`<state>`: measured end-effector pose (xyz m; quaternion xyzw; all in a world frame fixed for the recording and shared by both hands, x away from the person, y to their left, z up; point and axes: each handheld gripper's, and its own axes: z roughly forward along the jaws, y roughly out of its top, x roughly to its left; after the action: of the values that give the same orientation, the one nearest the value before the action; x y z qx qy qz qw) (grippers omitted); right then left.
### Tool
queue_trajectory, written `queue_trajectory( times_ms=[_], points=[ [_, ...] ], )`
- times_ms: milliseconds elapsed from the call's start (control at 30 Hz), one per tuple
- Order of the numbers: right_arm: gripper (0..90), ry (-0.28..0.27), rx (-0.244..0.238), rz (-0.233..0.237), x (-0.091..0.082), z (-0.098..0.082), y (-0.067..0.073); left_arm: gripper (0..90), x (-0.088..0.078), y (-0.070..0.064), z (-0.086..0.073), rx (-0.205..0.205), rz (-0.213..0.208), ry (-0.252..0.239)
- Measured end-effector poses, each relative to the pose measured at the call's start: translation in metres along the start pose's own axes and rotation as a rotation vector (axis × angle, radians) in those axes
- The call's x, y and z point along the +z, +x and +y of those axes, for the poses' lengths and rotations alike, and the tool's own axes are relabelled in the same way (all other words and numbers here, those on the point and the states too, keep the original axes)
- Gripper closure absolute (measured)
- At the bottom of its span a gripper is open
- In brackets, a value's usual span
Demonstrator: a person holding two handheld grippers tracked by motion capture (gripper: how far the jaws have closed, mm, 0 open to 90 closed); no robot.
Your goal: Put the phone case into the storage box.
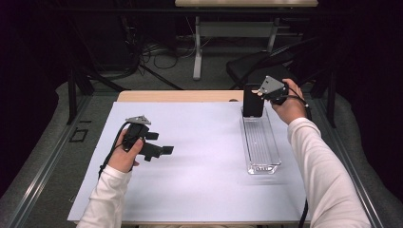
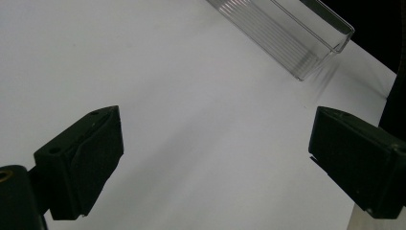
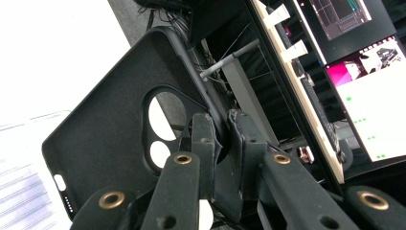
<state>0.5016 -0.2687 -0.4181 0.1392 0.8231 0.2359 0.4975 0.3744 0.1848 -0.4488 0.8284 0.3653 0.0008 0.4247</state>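
White sheeting covers the surface [image 1: 199, 156], seen from the high view. A clear plastic tray [image 1: 260, 142] is laid lengthwise near the right edge of the surface, reaching toward the far right corner. A black phone case [image 1: 253, 100] is held upright over the far end of the tray, its edge clamped between the jaws of the right tool [image 3: 222, 129], which are pressed together on it. The left tool [image 1: 161, 150] is held above the left half of the surface, near the left edge, with its jaws spread wide apart and nothing between them.
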Motion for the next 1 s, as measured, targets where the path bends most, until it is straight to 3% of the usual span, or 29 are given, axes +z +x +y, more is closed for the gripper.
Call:
queue_trajectory(
  times_ms=[400, 733, 833, 1000],
  points=[
    [81.3, 0.014, -0.045, 0.002, 0.01, 0.0, 0.011, 5.1, 0.0, 0.0, -0.001, -0.007, 0.0, 0.003],
    [81.3, 0.011, -0.04, -0.006, 0.013, -0.006, 0.016, 5.1, 0.001, 0.001, -0.001, -0.007, 0.001, 0.006],
    [81.3, -0.001, -0.01, -0.016, 0.012, -0.008, 0.018, 5.1, 0.001, 0.0, -0.001, -0.006, -0.001, 0.007],
    [81.3, 0.006, -0.007, -0.013, 0.01, -0.009, 0.017, 5.1, 0.002, 0.0, -0.001, -0.007, -0.002, 0.007]
  ],
)
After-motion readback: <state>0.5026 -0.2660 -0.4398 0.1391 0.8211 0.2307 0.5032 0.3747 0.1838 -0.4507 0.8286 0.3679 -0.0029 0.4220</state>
